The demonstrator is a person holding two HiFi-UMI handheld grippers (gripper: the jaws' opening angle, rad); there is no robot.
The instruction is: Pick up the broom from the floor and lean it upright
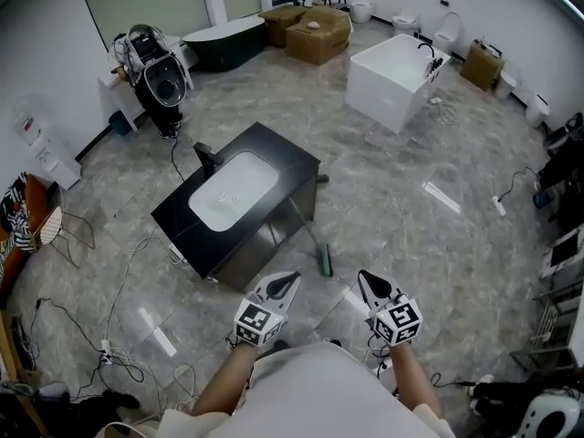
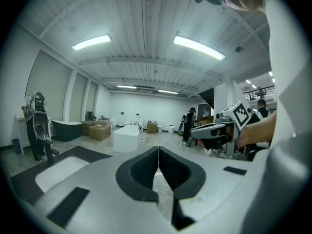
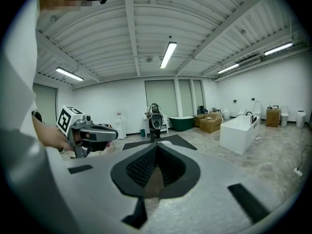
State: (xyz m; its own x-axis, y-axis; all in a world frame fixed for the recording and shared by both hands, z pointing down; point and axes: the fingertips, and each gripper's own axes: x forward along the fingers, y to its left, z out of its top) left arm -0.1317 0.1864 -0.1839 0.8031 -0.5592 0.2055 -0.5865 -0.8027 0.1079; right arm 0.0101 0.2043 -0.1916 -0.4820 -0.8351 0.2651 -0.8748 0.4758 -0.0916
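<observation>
The broom (image 1: pixel 323 259) lies on the grey floor in the head view. Its green head is nearest me and its thin handle runs up-left toward the black cabinet. My left gripper (image 1: pixel 293 279) hovers just left of the broom head, jaws shut and empty. My right gripper (image 1: pixel 364 277) hovers just right of it, also shut with nothing held. Neither touches the broom. In the left gripper view the left gripper (image 2: pixel 158 161) has its pads pressed together, and the right gripper (image 2: pixel 214 130) shows at the right. The right gripper view shows the right gripper (image 3: pixel 156 156) shut and the left gripper (image 3: pixel 92 134) beside it.
A black cabinet (image 1: pixel 297 164) with a white sink stands just beyond the broom. A white bathtub (image 1: pixel 392 80), a dark green tub (image 1: pixel 224 39) and cardboard boxes (image 1: pixel 315 30) sit farther back. Cables (image 1: pixel 123 272) trail over the floor at left. Shelving stands at the right edge.
</observation>
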